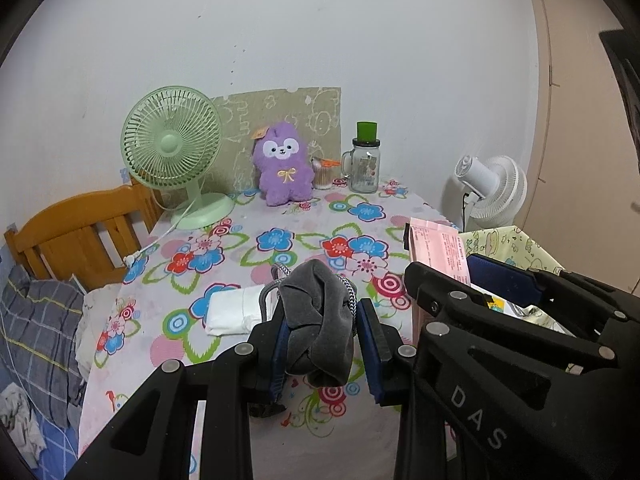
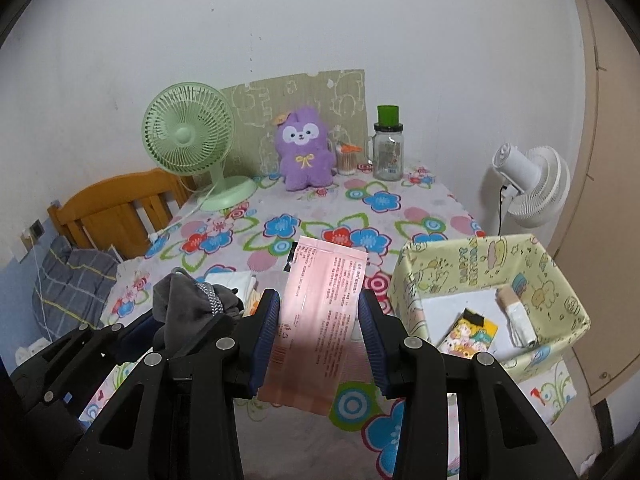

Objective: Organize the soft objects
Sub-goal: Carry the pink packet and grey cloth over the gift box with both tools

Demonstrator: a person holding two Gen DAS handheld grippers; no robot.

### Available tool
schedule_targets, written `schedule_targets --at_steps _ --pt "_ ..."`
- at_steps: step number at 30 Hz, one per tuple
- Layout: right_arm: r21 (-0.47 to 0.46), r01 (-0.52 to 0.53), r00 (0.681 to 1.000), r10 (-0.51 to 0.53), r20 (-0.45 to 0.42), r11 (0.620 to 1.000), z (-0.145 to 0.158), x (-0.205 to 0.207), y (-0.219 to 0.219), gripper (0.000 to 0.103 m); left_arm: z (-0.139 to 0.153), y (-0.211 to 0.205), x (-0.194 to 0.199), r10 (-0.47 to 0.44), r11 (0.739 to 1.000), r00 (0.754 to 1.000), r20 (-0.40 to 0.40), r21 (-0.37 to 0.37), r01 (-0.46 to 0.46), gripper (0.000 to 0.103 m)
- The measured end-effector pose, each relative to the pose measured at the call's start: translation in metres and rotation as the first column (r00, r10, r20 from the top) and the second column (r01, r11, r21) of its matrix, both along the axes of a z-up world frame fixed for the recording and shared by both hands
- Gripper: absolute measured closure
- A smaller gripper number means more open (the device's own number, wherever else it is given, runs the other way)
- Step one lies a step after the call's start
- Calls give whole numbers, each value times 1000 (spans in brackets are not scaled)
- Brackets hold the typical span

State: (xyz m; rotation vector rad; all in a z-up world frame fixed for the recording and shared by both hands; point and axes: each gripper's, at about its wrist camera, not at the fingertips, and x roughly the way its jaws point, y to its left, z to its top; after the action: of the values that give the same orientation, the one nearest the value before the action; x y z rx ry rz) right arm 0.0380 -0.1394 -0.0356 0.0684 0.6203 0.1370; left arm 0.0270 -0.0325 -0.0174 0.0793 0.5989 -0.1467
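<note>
My left gripper point(image 1: 322, 334) is shut on a bunched grey cloth point(image 1: 318, 326) with a braided cord, held above the flowered table; the cloth also shows in the right wrist view point(image 2: 188, 312). My right gripper point(image 2: 320, 330) is shut on a flat pink packet point(image 2: 320, 316), held upright just left of the yellow patterned box point(image 2: 560, 280); the packet also shows in the left wrist view point(image 1: 438, 250). The box holds a small cartoon packet point(image 2: 470, 334) and a rolled pale item point(image 2: 516, 314). A folded white cloth point(image 1: 236, 312) lies on the table under the grippers.
At the table's back stand a green desk fan point(image 1: 172, 152), a purple plush toy point(image 1: 282, 164), a cotton swab jar point(image 1: 323, 174) and a glass mug jar with a green lid point(image 1: 365, 162). A white fan point(image 2: 532, 184) stands right of the table. A wooden bed frame point(image 1: 80, 232) is left.
</note>
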Motion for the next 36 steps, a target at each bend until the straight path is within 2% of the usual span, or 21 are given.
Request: schedule_targets --at_steps 12,36 --pt "0 10 1000 -10 29 1000 12 11 -25 59 9 -26 16 -21 1000 1000 9 10 21 71" --pt "-20 75 997 -74 34 997 10 35 -96 59 5 -99 47 -105 994 994 -15 12 105 71"
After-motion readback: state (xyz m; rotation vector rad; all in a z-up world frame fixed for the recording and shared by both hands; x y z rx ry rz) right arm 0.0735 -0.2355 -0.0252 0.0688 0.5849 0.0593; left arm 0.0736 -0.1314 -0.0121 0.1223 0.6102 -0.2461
